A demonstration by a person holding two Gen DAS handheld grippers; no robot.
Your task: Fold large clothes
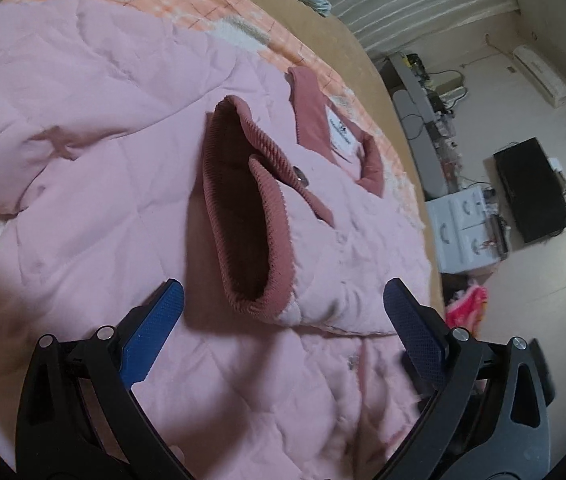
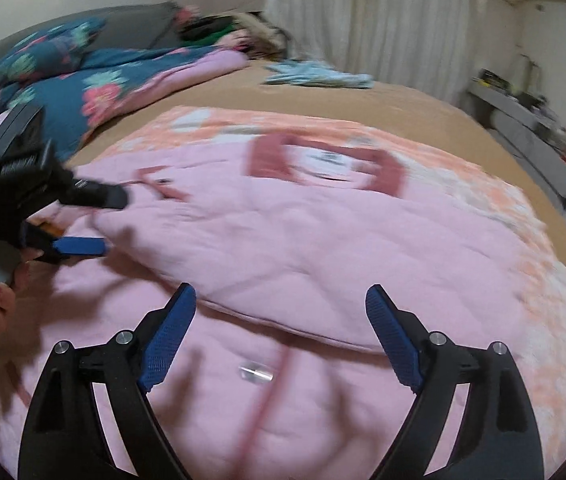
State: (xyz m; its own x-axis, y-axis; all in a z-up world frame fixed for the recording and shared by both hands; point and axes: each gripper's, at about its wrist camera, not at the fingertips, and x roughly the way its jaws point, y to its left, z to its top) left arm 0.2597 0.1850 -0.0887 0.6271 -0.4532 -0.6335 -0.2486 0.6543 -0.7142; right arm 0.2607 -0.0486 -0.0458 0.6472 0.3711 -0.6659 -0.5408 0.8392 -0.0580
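A large pink quilted jacket [image 1: 83,120] lies spread on the bed, its dusty-rose collar [image 1: 311,112] with a white label at the far end. One sleeve is folded across the body, and its ribbed rose cuff [image 1: 243,200] gapes toward my left gripper [image 1: 283,286]. That gripper is open, with a blue pad on each side of the cuff's near end and nothing pressed. In the right wrist view the jacket [image 2: 283,220] fills the middle. My right gripper [image 2: 281,289] hovers open over the folded sleeve's near edge, empty. The left gripper [image 2: 111,220] shows at the left, open.
A peach patterned blanket [image 2: 483,200] lies under the jacket on a tan sheet [image 2: 243,96]. A blue floral quilt [image 2: 63,80] is heaped at the back left and a light blue cloth [image 2: 315,74] at the far edge. A person's hand [image 2: 3,308] shows at the left. White drawers [image 1: 463,232] stand beside the bed.
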